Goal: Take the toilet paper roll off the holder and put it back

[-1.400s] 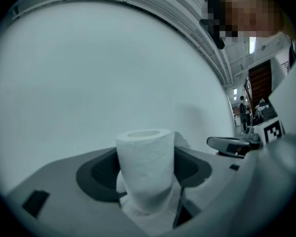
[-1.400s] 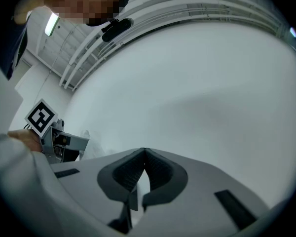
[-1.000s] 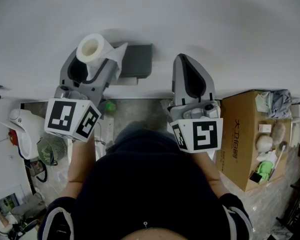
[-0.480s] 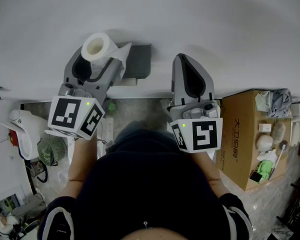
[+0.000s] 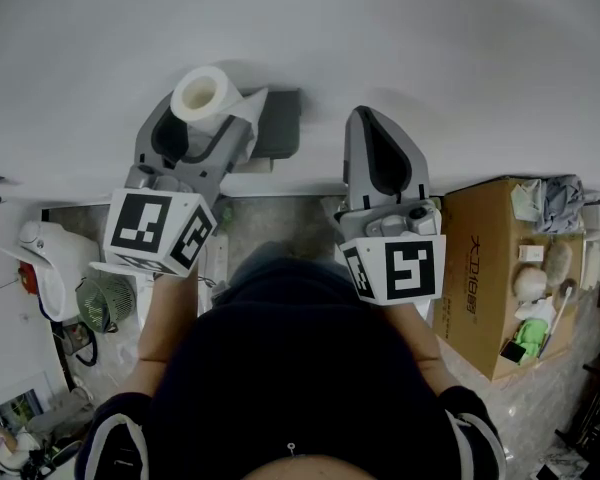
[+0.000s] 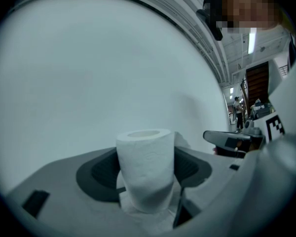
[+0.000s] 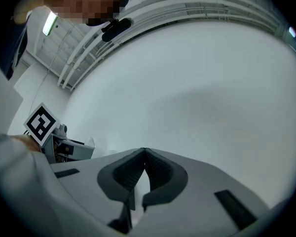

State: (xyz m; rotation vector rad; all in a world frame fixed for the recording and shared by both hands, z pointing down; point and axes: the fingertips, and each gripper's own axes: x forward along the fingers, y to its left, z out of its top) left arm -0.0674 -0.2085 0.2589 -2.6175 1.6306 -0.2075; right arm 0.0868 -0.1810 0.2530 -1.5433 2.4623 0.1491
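A white toilet paper roll (image 5: 205,95) (image 6: 147,169) is clamped between the jaws of my left gripper (image 5: 202,128) (image 6: 147,174), its tube end facing up toward the head camera, with a loose sheet hanging to its right. Just right of the roll, the dark grey holder (image 5: 276,128) is mounted on the white wall; the left gripper view shows its edge (image 6: 232,141) to the right. My right gripper (image 5: 382,138) (image 7: 144,154) is held near the wall to the right of the holder, jaws shut with nothing between them.
The white wall (image 5: 430,48) fills the upper half of the head view. A cardboard box (image 5: 500,268) with small items stands at the right. A white appliance (image 5: 50,258) and a small fan (image 5: 100,303) sit on the floor at the left.
My left gripper has carried the roll to the right and a little up, closer to the holder. The right gripper has stayed where it was.
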